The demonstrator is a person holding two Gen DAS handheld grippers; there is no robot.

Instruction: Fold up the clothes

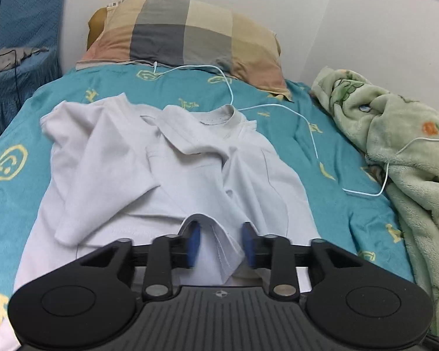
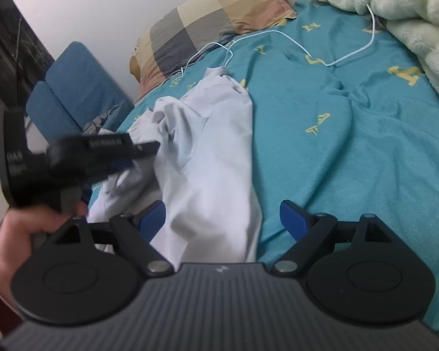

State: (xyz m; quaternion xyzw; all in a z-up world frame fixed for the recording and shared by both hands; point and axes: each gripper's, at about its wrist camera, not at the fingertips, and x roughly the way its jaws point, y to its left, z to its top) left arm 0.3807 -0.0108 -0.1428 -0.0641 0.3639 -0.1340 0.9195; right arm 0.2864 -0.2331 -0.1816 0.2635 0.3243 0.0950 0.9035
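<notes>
Teal bedsheet [image 1: 307, 134] bears one white T-shirt [image 1: 166, 158]; both hand-held grippers, left [image 1: 221, 244] and right [image 2: 216, 222], gape around its hem.

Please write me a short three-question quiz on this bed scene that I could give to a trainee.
1. True or false: the right gripper is clamped on the pillow.
2. What lies between the pads of the left gripper? A) the white cable B) a fold of the white T-shirt C) the green blanket
3. Fill in: the T-shirt lies on a ____ bedsheet printed with yellow motifs.

Key
1. False: its jaws stand wide open beside the shirt's edge.
2. B, though the jaws are not closed on it.
3. Teal.
</notes>
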